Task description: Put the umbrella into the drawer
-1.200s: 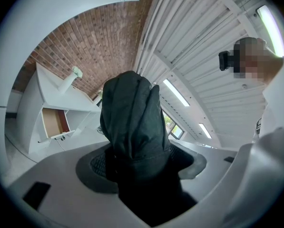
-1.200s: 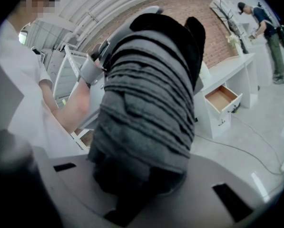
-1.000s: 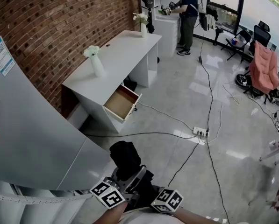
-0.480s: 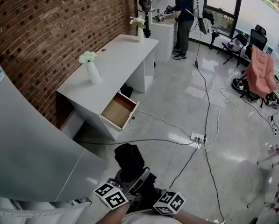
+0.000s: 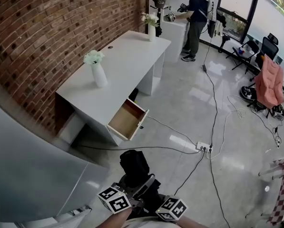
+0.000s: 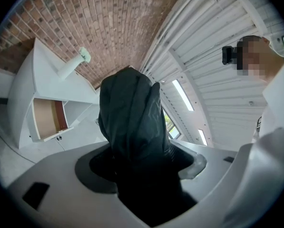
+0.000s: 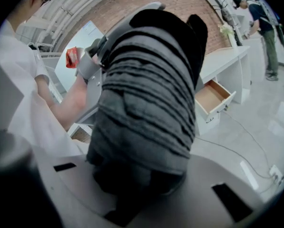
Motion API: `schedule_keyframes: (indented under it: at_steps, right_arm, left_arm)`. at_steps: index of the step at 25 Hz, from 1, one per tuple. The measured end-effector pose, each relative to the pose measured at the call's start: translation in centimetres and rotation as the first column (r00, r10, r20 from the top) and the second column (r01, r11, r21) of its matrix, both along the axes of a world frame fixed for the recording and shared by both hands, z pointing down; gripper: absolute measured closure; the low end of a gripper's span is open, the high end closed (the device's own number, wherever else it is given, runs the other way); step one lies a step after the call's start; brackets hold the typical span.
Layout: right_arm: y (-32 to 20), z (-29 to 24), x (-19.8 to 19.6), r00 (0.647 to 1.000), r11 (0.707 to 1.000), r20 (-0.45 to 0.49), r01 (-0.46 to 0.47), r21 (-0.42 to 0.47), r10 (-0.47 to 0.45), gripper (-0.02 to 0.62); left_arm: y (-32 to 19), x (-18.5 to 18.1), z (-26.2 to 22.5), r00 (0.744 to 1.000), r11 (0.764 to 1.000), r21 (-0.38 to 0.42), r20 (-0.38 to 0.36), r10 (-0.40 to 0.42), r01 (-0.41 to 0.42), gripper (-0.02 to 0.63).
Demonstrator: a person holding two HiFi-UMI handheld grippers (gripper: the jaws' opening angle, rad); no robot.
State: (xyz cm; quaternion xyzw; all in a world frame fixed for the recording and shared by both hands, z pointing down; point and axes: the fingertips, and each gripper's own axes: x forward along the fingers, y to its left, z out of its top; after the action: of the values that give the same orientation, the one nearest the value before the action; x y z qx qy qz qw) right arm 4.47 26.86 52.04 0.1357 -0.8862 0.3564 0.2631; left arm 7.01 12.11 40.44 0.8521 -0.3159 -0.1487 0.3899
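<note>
Umbrella (image 5: 133,165), folded and black, held low in front of the person, well apart from the open drawer (image 5: 128,119). Its cloth is wrapped into a short, thick bundle. In the right gripper view it looks dark grey, with tight pleats running across it. In the left gripper view it is smooth, black and slightly glossy. The left gripper (image 6: 146,167) has its fingers (image 6: 200,165) clamped on the umbrella, the dark cloth filling the gap between them. The right gripper (image 7: 137,175) has its fingers clenched on the bundle too, just beside the left one. The drawer, brown inside, juts from the front of a white surface (image 5: 122,65) that stands against a brick wall (image 5: 46,32). Two white vases of flowers (image 5: 98,71) (image 5: 151,31) stand on that surface. Cables (image 5: 213,122) trail across the pale floor (image 5: 180,103).
</note>
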Motion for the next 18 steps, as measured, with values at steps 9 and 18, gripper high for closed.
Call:
schedule_keyframes:
  at_steps: [9, 18]
  right_arm:
    - [-7.5, 1.6, -3.9, 0.998, 0.999, -0.056, 0.011, -0.041, -0.013, 0.55]
    - [-12.0, 2.1, -6.6, 0.994, 0.998, -0.104, 0.014, -0.063, -0.02, 0.55]
  left_arm:
    - [-8.0, -4.5, 1.7, 0.999, 0.999, -0.036, -0.028, -0.017, 0.016, 0.291]
    - [-12.7, -7.8, 2.8, 0.997, 0.999, -0.041, -0.071, -0.007, 0.004, 0.293]
